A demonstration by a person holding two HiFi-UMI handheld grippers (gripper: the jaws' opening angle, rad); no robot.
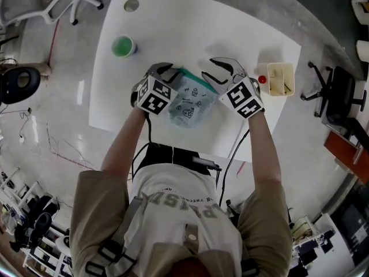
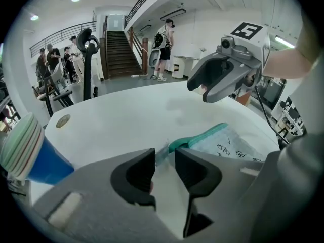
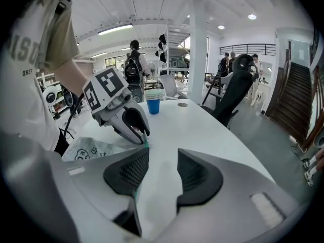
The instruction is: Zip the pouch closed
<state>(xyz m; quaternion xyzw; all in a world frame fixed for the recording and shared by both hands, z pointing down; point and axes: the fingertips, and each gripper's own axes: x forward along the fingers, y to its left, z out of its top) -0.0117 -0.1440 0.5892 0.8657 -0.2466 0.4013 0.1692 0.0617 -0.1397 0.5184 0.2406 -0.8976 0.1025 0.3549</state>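
Pouch (image 1: 189, 103) lies flat on the white surface (image 1: 173, 22), near the person's edge, between the two grippers. It is pale and see-through with small dark doodles, and a teal zipper band (image 2: 202, 138) runs along its far edge. Whether the zip is run shut cannot be told.

Left tongs (image 1: 173, 73) sit at the pouch's left far corner, angled down. In the left gripper view the left tongs (image 2: 164, 156) stand a narrow gap apart, with the band's translucent end tab (image 2: 161, 153) in that gap, close to the left-hand pad. No pinch from both pads shows. From the right gripper view the same left tongs (image 3: 144, 135) have their tips down at the teal corner of the pouch (image 3: 96, 148).

Right tongs (image 1: 207, 68) are at the pouch's right far corner, wider apart and holding nothing. In their own view the right tongs (image 3: 163, 158) frame bare surface, with a sliver of teal edge beside the left-hand pad.

Elsewhere on the surface, well apart from the pouch:
- a cup (image 1: 123, 46) at far left
- a beige tray (image 1: 281, 78) at right, with a small red object (image 1: 262, 79) just beside it
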